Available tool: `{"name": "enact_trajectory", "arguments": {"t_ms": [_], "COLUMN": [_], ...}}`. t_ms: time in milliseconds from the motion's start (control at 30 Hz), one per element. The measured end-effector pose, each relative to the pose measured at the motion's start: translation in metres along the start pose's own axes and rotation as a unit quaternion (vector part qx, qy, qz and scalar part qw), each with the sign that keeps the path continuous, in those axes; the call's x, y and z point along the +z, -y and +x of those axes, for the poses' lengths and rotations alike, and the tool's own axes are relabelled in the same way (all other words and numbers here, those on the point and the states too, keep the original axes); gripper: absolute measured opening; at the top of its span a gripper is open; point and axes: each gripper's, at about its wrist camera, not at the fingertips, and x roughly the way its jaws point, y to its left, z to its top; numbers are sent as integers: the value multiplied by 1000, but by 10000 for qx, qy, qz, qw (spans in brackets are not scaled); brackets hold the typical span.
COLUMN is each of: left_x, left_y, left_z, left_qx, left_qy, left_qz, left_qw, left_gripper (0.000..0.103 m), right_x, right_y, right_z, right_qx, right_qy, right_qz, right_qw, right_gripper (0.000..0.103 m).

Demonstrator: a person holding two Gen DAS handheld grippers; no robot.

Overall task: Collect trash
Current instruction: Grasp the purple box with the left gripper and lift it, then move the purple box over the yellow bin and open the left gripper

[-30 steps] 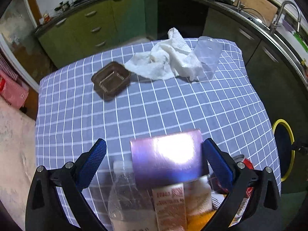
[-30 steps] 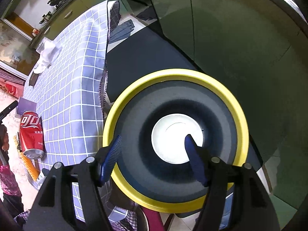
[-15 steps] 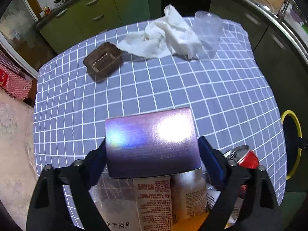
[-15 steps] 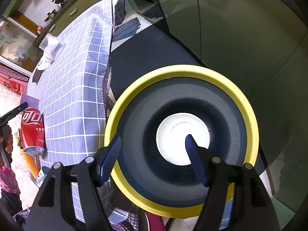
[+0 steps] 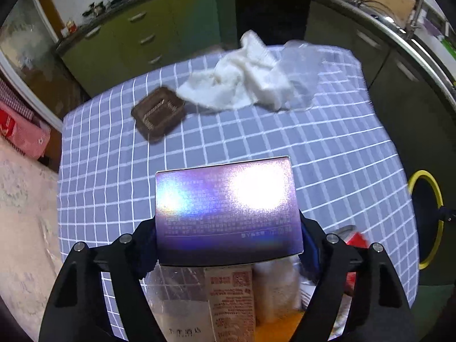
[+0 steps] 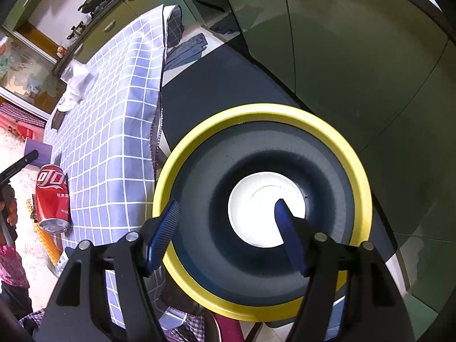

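Observation:
My left gripper is shut on a shiny purple box and holds it above the near edge of the checked table. Under the box lie a clear bottle, a jar and a red cola can. Farther off lie a brown plastic tray, a white cloth and a clear cup. My right gripper is open and empty above the yellow-rimmed trash bin, which holds a white plate. The can also shows in the right wrist view.
The bin stands on the floor beside the table's right edge. Green kitchen cabinets and a counter with a sink tap ring the table. A red checked cloth lies at left.
My left gripper closed on the purple box and lifted it off the table toward the camera. The right gripper stayed open over the bin, drifting slightly.

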Motion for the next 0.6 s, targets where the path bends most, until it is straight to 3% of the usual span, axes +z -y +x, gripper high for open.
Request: {"name": "enact_trajectory", "arguments": {"t_ms": [167, 267, 400, 600], "left_x": [8, 6, -1, -16], "left_y": [37, 76, 139, 260], "left_z": [-58, -95, -126, -125], "left_qx": [-325, -691, -1223, -1982], "left_qy": [601, 955, 1182, 937], "left_qz": [450, 891, 1550, 2580], "left_qw": [9967, 9890, 9732, 9410], "left_gripper": [77, 77, 77, 77], "right_x": [-7, -17, -35, -72], "right_y": [8, 14, 26, 52], "right_z": [-23, -45, -77, -115], "right_qx": [-10, -40, -179, -430], "right_qy": [255, 494, 795, 1138], "right_qz": [78, 105, 142, 293], "right_qw": [9996, 9987, 9966, 9921], "right_gripper": [66, 66, 66, 66]}}
